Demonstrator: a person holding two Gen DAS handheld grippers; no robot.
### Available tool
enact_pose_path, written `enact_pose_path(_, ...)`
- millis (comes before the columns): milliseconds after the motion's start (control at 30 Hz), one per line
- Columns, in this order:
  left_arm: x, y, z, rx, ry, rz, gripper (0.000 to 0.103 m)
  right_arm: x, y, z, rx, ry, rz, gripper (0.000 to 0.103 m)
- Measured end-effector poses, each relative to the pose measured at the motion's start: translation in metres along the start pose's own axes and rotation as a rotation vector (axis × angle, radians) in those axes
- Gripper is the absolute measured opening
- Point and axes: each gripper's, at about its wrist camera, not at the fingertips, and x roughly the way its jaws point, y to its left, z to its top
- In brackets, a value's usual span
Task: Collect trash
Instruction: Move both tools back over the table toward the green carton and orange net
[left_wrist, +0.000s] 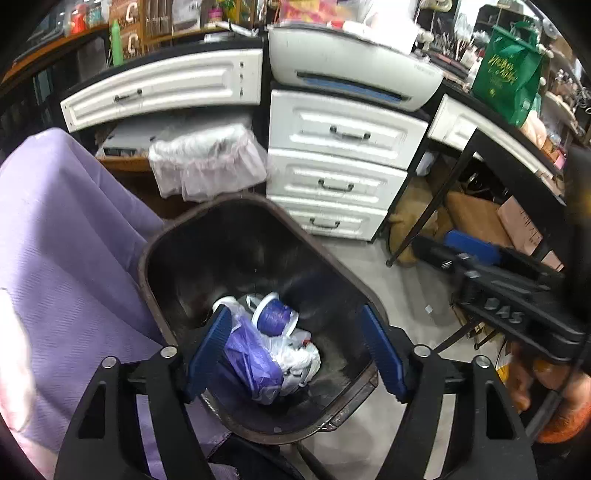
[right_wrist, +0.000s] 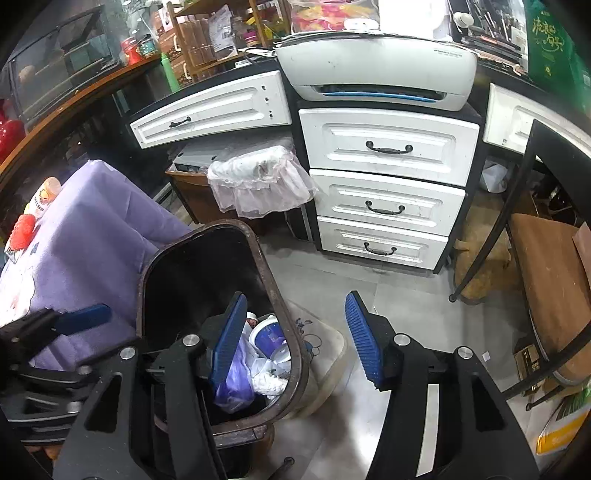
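The left hand-held gripper (left_wrist: 293, 347) hangs spread and empty over the dark trash bin (left_wrist: 236, 206); the right hand-held gripper (right_wrist: 295, 339), also spread and empty, straddles the bin's rim. At the bottom lie a purple plastic bag (left_wrist: 249, 356), white bags and a purple cup (left_wrist: 271, 314) tipped on its side, mouth toward the bin's near-left wall. A careless withdrawal could catch the rim and tip the bin against the purple-draped table (left_wrist: 70, 229).
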Motion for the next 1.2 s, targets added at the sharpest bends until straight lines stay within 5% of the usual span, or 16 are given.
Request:
enact_pose_path(367,-0.066,0.019,0.012,-0.025,-0.134,0.016,0.081,-0.016,0.028,0.013,-0.047,-0.031,0.051,0.057)
enact_pose_path(633,-0.109,0.057,0.018,-0.037,-0.232,0.133,0.089,-0.030,0.082,0.026,-0.138,-0.058,0.143,0.057)
enact_pose_path(1200,-0.188,0.251,-0.002,-0.368,-0.281,0.486,0.097,-0.039,0.253,0.053,-0.329,-0.044,0.439,0.058)
